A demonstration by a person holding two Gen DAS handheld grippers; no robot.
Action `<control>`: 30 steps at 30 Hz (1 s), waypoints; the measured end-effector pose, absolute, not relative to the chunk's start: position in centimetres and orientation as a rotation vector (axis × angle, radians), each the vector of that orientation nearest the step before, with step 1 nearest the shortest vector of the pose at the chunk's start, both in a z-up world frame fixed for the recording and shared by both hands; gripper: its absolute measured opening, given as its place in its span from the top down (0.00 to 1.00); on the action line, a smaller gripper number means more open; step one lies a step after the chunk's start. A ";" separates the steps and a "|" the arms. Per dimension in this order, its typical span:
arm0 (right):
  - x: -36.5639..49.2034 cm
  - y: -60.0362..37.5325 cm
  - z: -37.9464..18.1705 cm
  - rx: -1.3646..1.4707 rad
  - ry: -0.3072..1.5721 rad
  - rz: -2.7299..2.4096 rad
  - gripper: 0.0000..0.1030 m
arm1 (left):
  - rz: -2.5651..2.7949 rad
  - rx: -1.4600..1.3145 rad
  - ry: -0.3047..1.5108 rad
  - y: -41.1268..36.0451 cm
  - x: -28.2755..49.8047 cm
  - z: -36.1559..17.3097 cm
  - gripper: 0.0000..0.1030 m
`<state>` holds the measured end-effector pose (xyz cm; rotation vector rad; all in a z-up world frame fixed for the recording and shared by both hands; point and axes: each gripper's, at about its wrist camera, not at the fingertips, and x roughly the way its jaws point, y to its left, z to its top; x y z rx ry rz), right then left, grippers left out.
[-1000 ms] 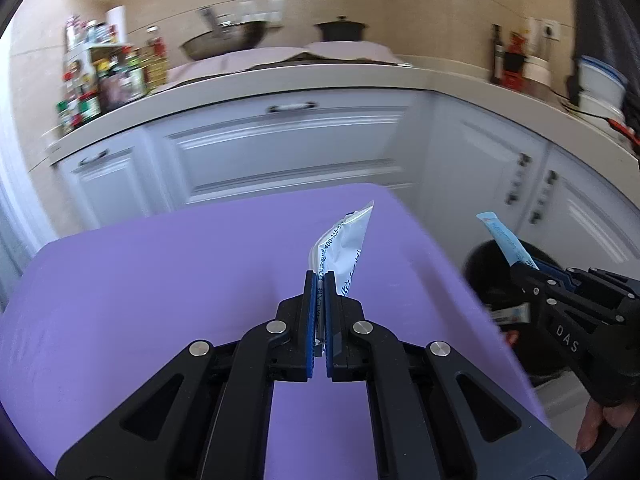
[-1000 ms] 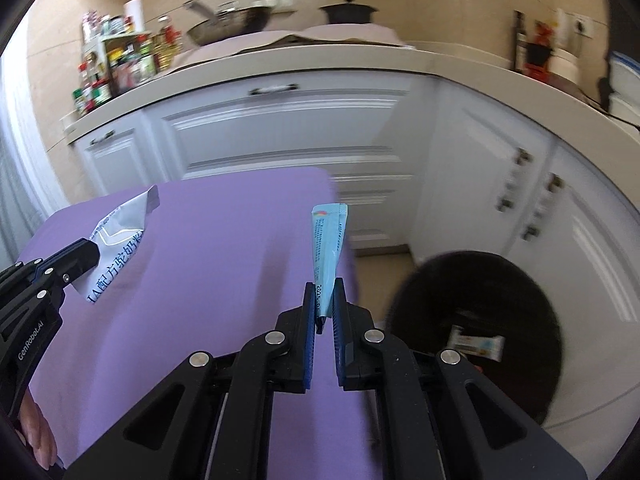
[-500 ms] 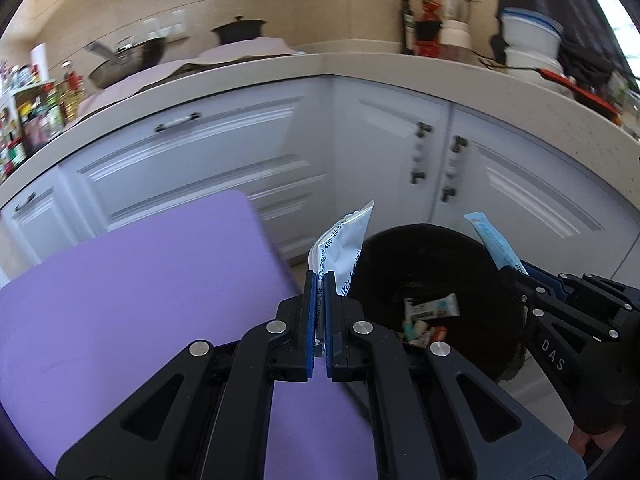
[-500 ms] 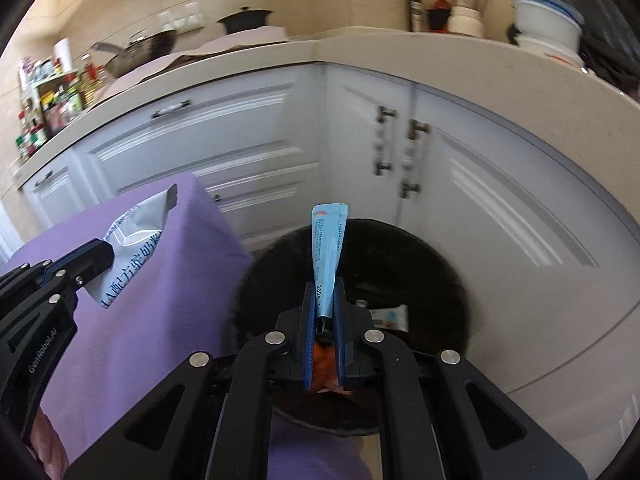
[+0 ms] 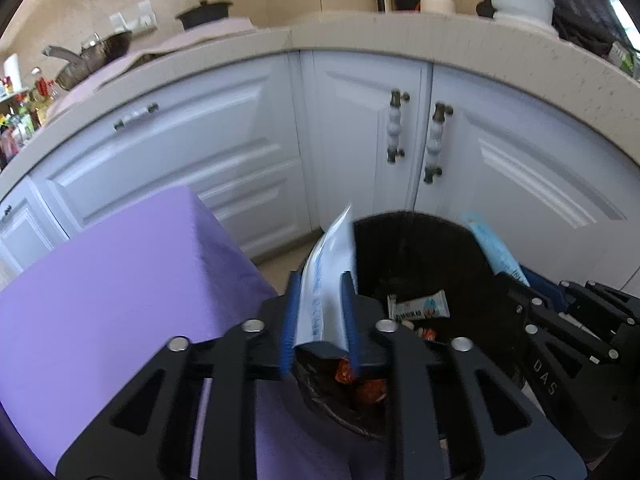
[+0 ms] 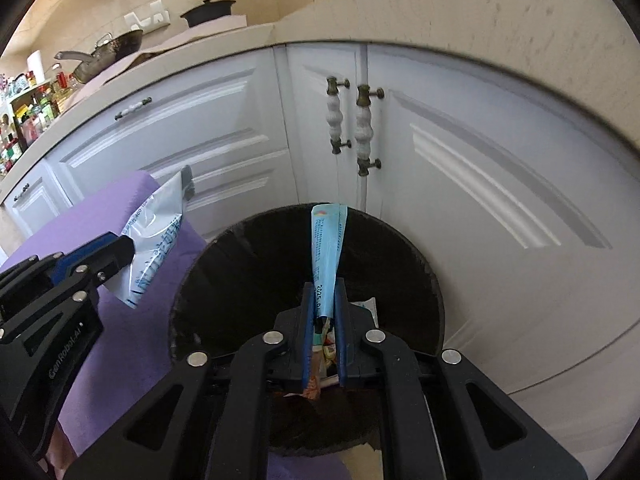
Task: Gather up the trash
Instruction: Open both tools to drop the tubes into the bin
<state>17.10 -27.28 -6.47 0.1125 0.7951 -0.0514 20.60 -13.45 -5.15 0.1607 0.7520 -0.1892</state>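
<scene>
A white foil wrapper (image 5: pixel 328 264) stands loose between the jaws of my left gripper (image 5: pixel 320 280), which are opening and have a clear gap. It hangs over the near rim of the black trash bin (image 5: pixel 420 248). My right gripper (image 6: pixel 323 292) is shut on a light blue sachet (image 6: pixel 326 240), held upright over the middle of the bin (image 6: pixel 400 248). In the right wrist view the left gripper (image 6: pixel 124 248) sits at the left with the white wrapper (image 6: pixel 160 236) at its tip. The blue sachet (image 5: pixel 490 246) shows at the right in the left wrist view.
The bin holds several wrappers, one a snack bar wrapper (image 5: pixel 418 306). A purple-covered table (image 5: pixel 100 280) lies to the left of the bin. White cabinet doors (image 6: pixel 480 160) and a beige counter (image 5: pixel 520 52) curve close behind it.
Both grippers swung right from over the purple table to over the bin and sank a little. The left jaws parted around the white wrapper. The right stays shut on the blue sachet.
</scene>
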 end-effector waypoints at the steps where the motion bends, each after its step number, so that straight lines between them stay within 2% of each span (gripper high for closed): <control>1: 17.2 -27.4 -6.7 0.116 0.794 -0.055 0.87 | -0.188 0.156 0.755 -13.5 20.7 -5.2 0.71; 5: 17.3 -27.9 -6.9 0.123 0.796 -0.065 0.83 | -0.176 0.152 0.726 -13.4 20.6 -4.8 0.54; 10: 17.0 -28.2 -6.7 0.123 0.785 -0.075 0.79 | -0.175 0.144 0.718 -13.0 20.0 -4.3 0.50; 13: 16.7 -28.3 -6.3 0.122 0.777 -0.082 0.71 | -0.171 0.137 0.703 -12.7 19.5 -3.8 0.40; 16: 16.2 -28.3 -5.7 0.113 0.763 -0.090 0.63 | -0.177 0.133 0.688 -12.4 18.7 -3.1 0.38; 20: 15.1 -28.1 -4.6 0.100 0.736 -0.103 0.52 | -0.175 0.110 0.659 -11.5 17.3 -1.8 0.28; 26: 13.1 -27.6 -2.6 0.079 0.692 -0.111 0.40 | -0.159 0.104 0.600 -10.2 14.6 0.2 0.20; 30: 11.6 -27.2 -1.4 0.069 0.664 -0.114 0.37 | -0.147 0.106 0.568 -9.4 12.6 1.1 0.14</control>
